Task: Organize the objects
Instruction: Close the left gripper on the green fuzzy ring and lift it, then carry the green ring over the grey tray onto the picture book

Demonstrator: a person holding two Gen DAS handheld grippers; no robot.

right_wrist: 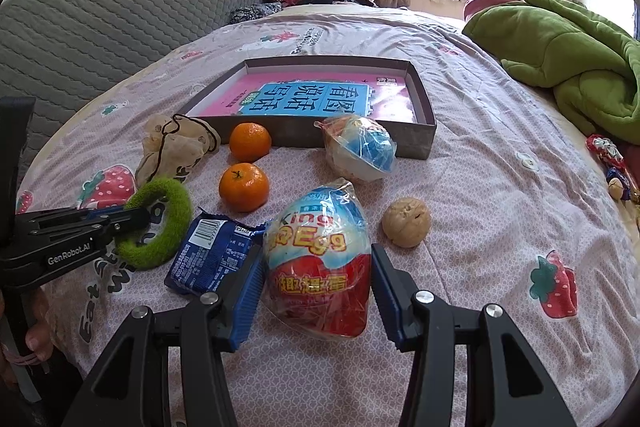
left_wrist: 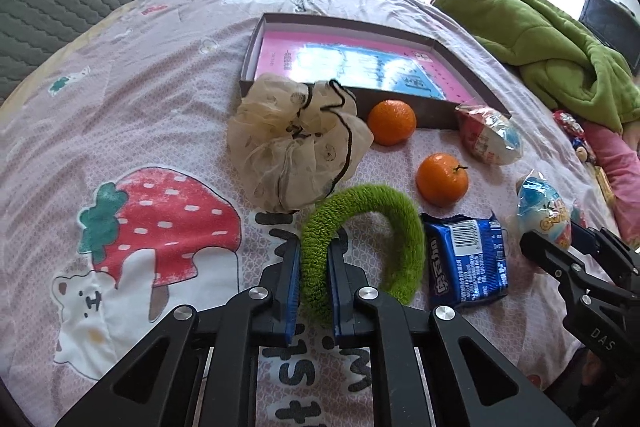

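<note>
Two grippers: my left gripper (left_wrist: 313, 259) was clamped on the green fuzzy scrunchie (left_wrist: 362, 239); my right gripper (right_wrist: 318, 291) stood partly spread around the Kinder egg (right_wrist: 320, 263), pads beside its wrapper, contact unclear.
Writing: "King" and "Egg" showed on that egg; "GenRobot.AI" on my left gripper's side.
Other items: blue snack packet (right_wrist: 212, 255), two mandarins (right_wrist: 244, 187), walnut (right_wrist: 406, 221), beige scrunchie (left_wrist: 296, 143).
Box (right_wrist: 420, 143): open, holding a pink-and-blue book, its near wall touching one mandarin.
Open room: bare bedspread (right_wrist: 500, 167) lay right of the walnut.
</note>
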